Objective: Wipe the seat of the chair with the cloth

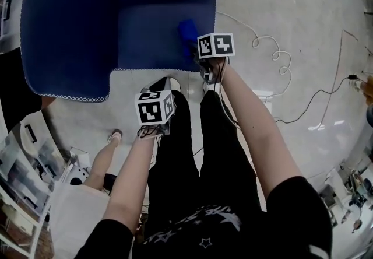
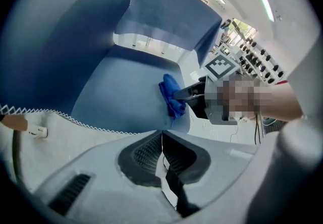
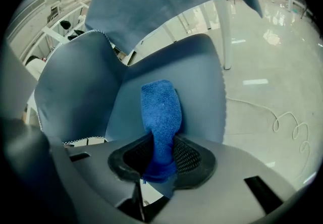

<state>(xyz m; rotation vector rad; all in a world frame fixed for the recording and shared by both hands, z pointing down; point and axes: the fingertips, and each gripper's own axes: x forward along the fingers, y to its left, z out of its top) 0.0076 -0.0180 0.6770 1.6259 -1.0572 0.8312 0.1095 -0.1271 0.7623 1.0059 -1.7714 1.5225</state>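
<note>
A blue upholstered chair (image 1: 87, 30) stands on the floor, its seat (image 1: 157, 18) facing me. A bright blue cloth (image 1: 187, 33) rests on the seat's near right part, and my right gripper (image 1: 198, 56) is shut on it. In the right gripper view the cloth (image 3: 161, 117) runs out from between the jaws onto the seat (image 3: 202, 81). The left gripper (image 1: 160, 86) hangs shut and empty just off the seat's front edge. From the left gripper view, the cloth (image 2: 171, 96) lies on the seat (image 2: 121, 92) with the right gripper (image 2: 194, 94) on it.
A white cable (image 1: 274, 53) coils on the pale floor right of the chair, and a dark cable (image 1: 315, 100) runs farther right. My legs (image 1: 198, 158) stand just before the seat. Another person's leg (image 1: 105, 156) is at lower left. Shelves (image 1: 23, 176) crowd the left edge.
</note>
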